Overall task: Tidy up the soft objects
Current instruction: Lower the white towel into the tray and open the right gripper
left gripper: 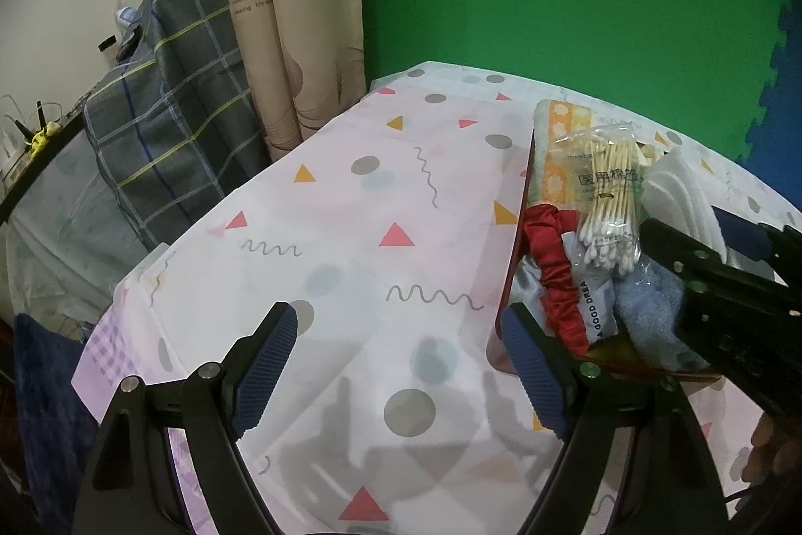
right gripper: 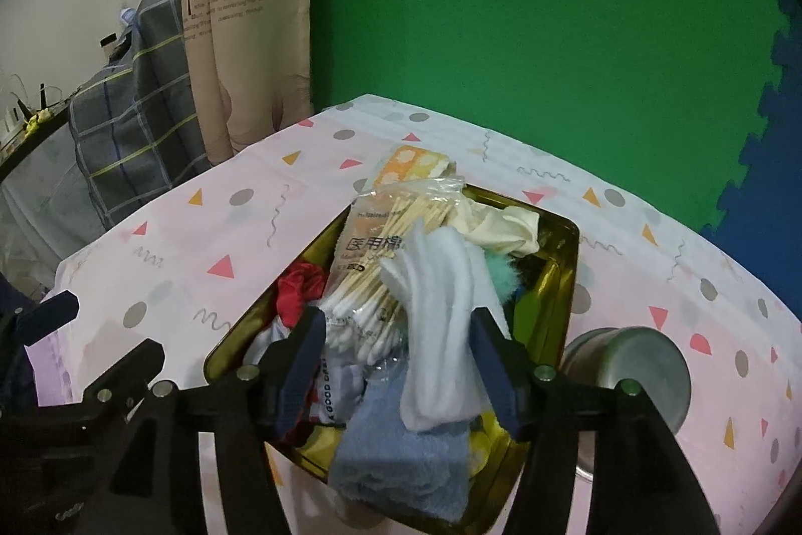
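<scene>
Right now my right gripper [right gripper: 396, 364] stands open over the gold tin [right gripper: 561, 284], its pads on either side of the white cloth [right gripper: 441, 334] but not pressing it; the cloth lies on the pile beside the cotton swab bag [right gripper: 371, 264] and blue towel [right gripper: 401, 460]. My left gripper [left gripper: 401, 374] hangs open above the patterned tablecloth [left gripper: 351, 209], holding nothing.

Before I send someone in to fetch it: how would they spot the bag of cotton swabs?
Find the gold tin on the patterned tablecloth. Across its heap of soft things lies the bag of cotton swabs, beside white pads. It alone is clear plastic, with thin wooden sticks showing inside.
</scene>
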Available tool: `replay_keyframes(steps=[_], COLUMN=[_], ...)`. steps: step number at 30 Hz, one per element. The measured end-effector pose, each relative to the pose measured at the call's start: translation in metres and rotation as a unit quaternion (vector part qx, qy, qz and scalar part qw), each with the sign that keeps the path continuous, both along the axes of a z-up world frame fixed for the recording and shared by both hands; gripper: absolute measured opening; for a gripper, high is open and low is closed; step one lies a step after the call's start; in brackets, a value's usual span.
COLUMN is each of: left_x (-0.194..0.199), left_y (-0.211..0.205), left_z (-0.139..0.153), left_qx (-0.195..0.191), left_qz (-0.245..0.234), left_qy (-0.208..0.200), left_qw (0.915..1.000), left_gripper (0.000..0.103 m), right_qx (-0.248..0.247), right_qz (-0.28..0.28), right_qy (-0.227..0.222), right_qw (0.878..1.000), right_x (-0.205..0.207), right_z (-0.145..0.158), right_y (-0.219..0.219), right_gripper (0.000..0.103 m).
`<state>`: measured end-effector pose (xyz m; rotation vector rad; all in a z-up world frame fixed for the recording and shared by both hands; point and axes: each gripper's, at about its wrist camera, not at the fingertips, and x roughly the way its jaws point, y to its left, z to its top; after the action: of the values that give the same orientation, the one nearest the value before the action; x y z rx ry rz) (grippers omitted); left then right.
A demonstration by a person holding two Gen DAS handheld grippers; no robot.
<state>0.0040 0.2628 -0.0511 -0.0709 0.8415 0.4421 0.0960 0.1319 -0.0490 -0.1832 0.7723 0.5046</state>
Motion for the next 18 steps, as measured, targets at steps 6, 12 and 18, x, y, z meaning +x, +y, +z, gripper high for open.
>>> replay_keyframes(steps=[6,12,18], left_x=[0.0,0.0,0.001], left_y=[-0.002,-0.01,-0.017], left_z=[0.0,0.001,0.0], left_qx=[0.001,0.005,0.011], left_qz=[-0.005,-0.015,-0.024], left_qy=[0.002,0.0,0.001], left_qw=[1.0,0.9999,0.9996], left_gripper=[0.081,0.081,0.081], right_qx=[0.025,0.061,0.055], right_qz=[-0.018,-0.041,-0.043], right_qy=[0.011,0.04,0.064], right_qw=[0.999,0.997,0.996], right_x=[-0.011,-0.038,-0.062], right_z=[0.007,0.009,-0.002], right_y=[-0.02,-0.047,-0.056], right_gripper=[0.064,0.067,0.067])
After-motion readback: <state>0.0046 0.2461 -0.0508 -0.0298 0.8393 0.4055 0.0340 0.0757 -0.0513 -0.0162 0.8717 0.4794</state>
